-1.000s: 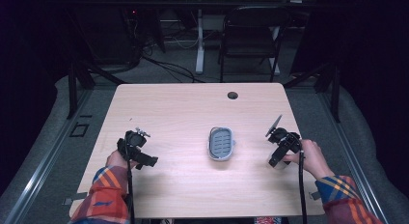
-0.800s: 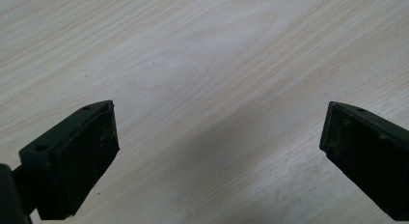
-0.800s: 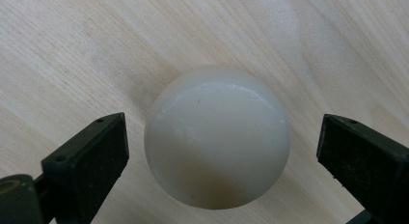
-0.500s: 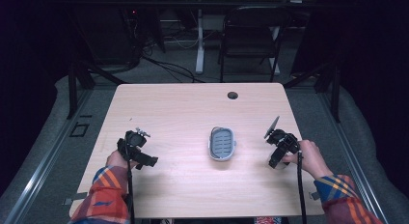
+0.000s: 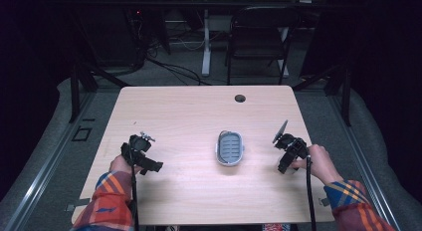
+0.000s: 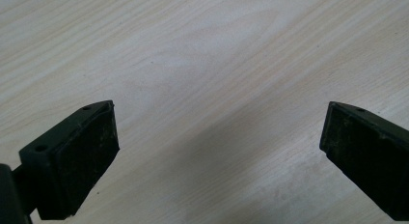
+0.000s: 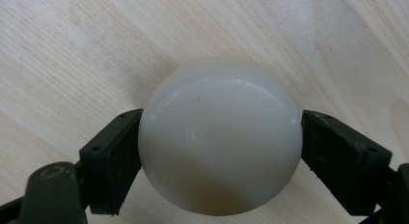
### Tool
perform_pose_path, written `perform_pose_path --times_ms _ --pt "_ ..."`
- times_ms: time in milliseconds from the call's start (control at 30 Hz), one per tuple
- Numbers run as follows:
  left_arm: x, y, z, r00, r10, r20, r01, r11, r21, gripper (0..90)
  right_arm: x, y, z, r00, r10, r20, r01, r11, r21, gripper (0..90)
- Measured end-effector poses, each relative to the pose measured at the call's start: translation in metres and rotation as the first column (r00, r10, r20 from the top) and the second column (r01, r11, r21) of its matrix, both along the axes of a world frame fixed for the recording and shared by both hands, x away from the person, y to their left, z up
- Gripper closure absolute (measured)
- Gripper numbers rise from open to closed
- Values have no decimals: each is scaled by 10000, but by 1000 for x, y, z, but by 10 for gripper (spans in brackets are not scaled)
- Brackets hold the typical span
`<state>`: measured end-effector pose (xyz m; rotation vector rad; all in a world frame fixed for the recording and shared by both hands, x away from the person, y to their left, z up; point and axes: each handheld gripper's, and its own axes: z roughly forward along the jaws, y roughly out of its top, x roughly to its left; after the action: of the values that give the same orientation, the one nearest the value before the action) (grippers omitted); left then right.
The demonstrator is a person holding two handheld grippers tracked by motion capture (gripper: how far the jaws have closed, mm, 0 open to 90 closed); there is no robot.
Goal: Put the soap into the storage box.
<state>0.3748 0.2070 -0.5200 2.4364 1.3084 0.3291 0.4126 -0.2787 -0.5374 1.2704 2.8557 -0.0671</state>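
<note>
Sitting mid-table, slatted grey basket (image 5: 230,148), contents unclear

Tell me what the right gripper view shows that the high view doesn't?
Right gripper view alone: a smooth white round ball squeezed between the right tool's black jaws, which have just been closing. High view alone: a small grey oval basket mid-table, the left tool, a black chair behind. Both: the pale wooden table.

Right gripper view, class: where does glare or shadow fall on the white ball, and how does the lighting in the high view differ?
Right gripper view: a pale glare streak crosses the white ball's top, its underside shaded. High view: the table is lit, its surroundings dark.
</note>
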Motion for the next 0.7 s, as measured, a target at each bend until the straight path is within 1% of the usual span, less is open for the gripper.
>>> perform_pose_path --times_ms 100,133,167,200,233,300,333,533,600,700 --pt "0 0 0 10000 -7 -20 7 10000 17 1 0 0 -1 10000 -3 -3 3 10000 12 172" --pt "0 0 0 10000 -1 -20 1 10000 22 1 -1 0 -2 10000 -37 88 36 9999 148 173" --pt "0 0 0 10000 -1 -20 1 10000 22 1 -1 0 -2 10000 -37 88 36 9999 148 173" --pt "0 0 0 10000 -13 -26 13 10000 32 1 0 1 -2 10000 6 -43 -6 10000 25 191" --pt "0 0 0 10000 -13 -26 13 10000 32 1 0 1 -2 10000 43 -47 -43 10000 -20 206" --pt "0 0 0 10000 -21 -45 22 10000 44 1 0 1 -2 9999 34 -97 -34 10000 15 222" --pt "0 0 0 10000 -13 -24 14 10000 24 1 0 1 -2 10000 -1 -73 2 9999 137 238" --pt "0 0 0 10000 -9 -18 9 10000 25 1 0 1 -1 10000 49 -17 -49 10000 7 241" --pt "0 0 0 10000 -15 -20 15 10000 24 1 0 0 -2 9999 86 77 -86 10000 20 241" --pt "0 0 0 10000 -10 -21 10 10000 26 1 0 0 -1 9999 115 81 -115 9999 44 241"
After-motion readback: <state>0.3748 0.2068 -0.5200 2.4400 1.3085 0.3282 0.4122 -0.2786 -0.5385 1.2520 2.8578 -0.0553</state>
